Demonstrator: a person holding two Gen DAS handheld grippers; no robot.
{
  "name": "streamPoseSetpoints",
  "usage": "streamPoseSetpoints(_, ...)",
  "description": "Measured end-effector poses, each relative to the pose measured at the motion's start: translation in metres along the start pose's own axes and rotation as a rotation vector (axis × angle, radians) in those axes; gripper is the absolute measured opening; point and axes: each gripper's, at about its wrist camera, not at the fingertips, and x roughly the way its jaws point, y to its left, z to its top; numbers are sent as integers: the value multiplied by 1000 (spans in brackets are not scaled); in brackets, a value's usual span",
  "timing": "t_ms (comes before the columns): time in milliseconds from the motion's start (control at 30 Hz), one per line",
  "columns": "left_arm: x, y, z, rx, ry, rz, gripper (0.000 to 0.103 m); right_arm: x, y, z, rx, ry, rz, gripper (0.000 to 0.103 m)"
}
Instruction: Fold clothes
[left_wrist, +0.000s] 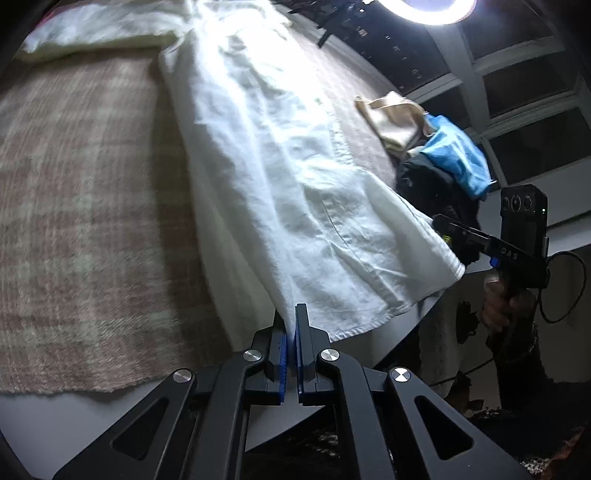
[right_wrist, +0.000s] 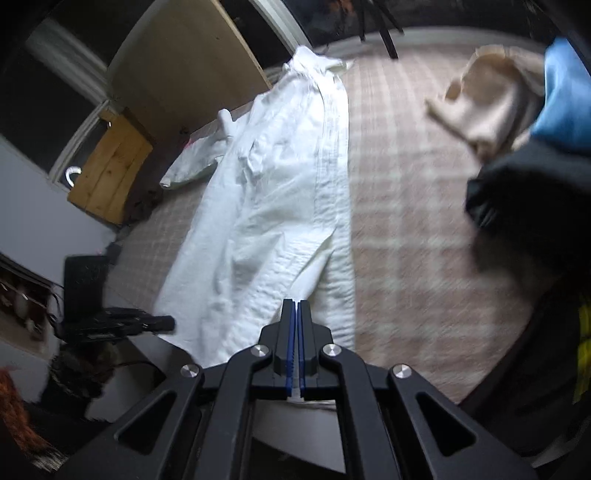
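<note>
Both claws, left claw (left_wrist: 290, 325) and right claw (right_wrist: 296, 314), are clamped on the near hem of the white shirt (left_wrist: 266, 155) lying lengthwise on the plaid blanket (left_wrist: 81, 206), a light, floppy cloth best pinched at hem corners.

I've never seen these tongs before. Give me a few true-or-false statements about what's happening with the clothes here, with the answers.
1. Both tongs are clamped on the white garment. True: the left tongs and the right tongs each pinch its near hem.
2. The white garment is already folded into a small square. False: it lies stretched out long across the plaid blanket.
3. A blue item sits in a pile of other clothes beside the garment. True.
4. The blanket is solid black. False: it is a pinkish plaid.
5. The cream cloth is held in the right tongs. False: it lies apart, on the pile.
</note>
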Motion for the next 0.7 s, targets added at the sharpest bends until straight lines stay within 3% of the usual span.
streamPoseSetpoints(67, 15, 2, -2, -1, 34, 24, 3, 7, -6, -7, -19, 26, -57, 1)
streamPoseSetpoints(233, 23, 2, -8, 14, 64, 68, 4, 36, -20, -24, 6, 185, -75, 3)
streamPoseSetpoints(333, 18, 2, -7, 13, 72, 89, 6, 17, -25, -9, 34, 119, -44, 7)
streamPoseSetpoints(433, 4, 0, -9, 6, 48, 125, 11, 15, -35, 16, 76, 74, 67, 14)
streamPoseSetpoints(533, -10, -14, -12, 41, 25, 202, 14, 43, -45, 44, 72, 96, 135, 15)
streamPoseSetpoints(633, -22, -34, -14, 79, 11, 273, 24, 60, -52, 65, 69, 130, 119, 15)
streamPoseSetpoints(700, -23, -51, -12, 78, -6, 285, 25, 57, -58, 80, 48, 120, 142, 14)
